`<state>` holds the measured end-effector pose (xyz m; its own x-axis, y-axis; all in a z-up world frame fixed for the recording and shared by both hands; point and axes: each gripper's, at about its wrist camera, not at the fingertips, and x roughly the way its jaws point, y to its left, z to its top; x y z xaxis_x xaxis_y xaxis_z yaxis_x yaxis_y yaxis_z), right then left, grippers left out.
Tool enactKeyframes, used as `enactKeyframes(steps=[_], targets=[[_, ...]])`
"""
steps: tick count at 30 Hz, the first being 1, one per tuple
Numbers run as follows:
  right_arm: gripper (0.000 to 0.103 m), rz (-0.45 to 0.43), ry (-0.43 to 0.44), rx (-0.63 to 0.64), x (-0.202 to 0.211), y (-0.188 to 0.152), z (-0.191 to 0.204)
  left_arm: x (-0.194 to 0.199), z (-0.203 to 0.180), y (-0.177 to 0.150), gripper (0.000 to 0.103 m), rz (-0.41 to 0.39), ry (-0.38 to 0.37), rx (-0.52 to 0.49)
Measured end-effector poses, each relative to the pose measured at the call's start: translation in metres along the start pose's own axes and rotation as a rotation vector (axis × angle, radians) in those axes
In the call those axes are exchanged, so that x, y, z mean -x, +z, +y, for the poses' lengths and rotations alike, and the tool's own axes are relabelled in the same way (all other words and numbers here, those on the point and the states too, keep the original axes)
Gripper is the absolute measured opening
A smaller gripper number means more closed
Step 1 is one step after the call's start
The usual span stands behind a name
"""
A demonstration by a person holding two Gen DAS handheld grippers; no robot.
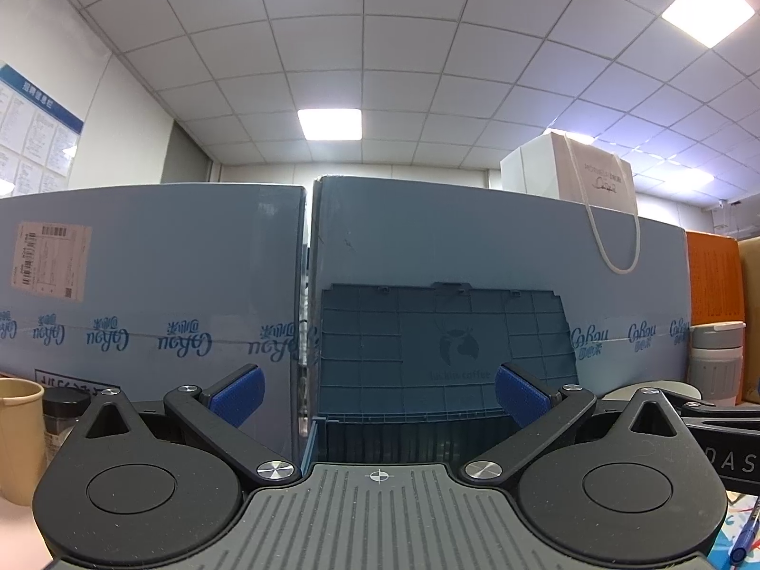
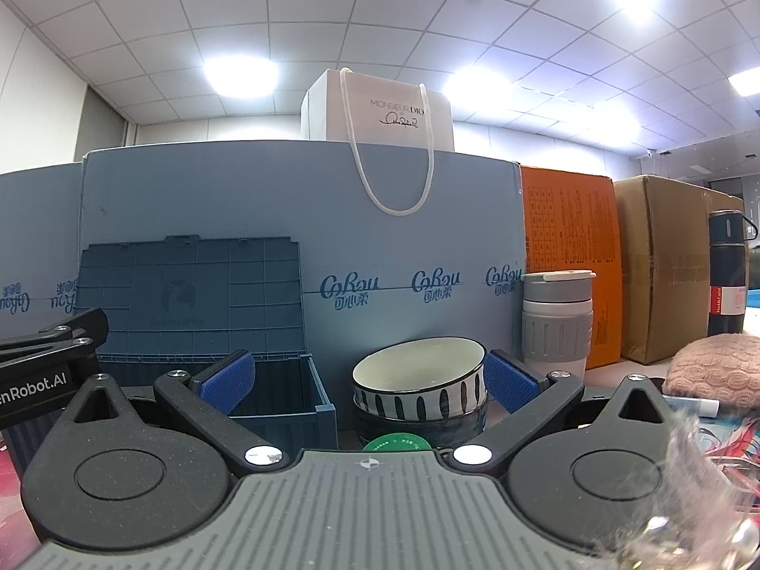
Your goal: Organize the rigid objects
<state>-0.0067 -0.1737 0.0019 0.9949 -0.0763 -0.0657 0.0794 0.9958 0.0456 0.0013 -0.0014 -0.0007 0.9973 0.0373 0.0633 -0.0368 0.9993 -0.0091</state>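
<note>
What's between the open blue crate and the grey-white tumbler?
Right wrist view: striped ceramic bowl stacked on a dark bowl, between blue plastic crate and grey-white lidded tumbler.

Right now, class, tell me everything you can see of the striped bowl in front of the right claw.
The striped bowl looks ceramic: cream inside, white outside with dark vertical strokes and a dark rim. It sits upright and empty, nested in a darker bowl beneath it. It stands before the blue carton, between the open blue crate and the grey-lidded cup. The right claw is open and not touching it.
</note>
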Motion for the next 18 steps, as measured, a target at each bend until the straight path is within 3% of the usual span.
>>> enactKeyframes(steps=[8, 18], targets=[[0.103, 0.003, -0.001, -0.001, -0.0002, 0.0000, 0.0004, -0.0026, 0.0006, 0.0004, 0.103, 0.030, -0.001, -0.001], [0.103, 0.008, -0.004, 0.001, -0.0019, -0.0002, 0.0008, 0.0028, 0.0015, 0.0012, 0.103, -0.002, 0.006, 0.003]])
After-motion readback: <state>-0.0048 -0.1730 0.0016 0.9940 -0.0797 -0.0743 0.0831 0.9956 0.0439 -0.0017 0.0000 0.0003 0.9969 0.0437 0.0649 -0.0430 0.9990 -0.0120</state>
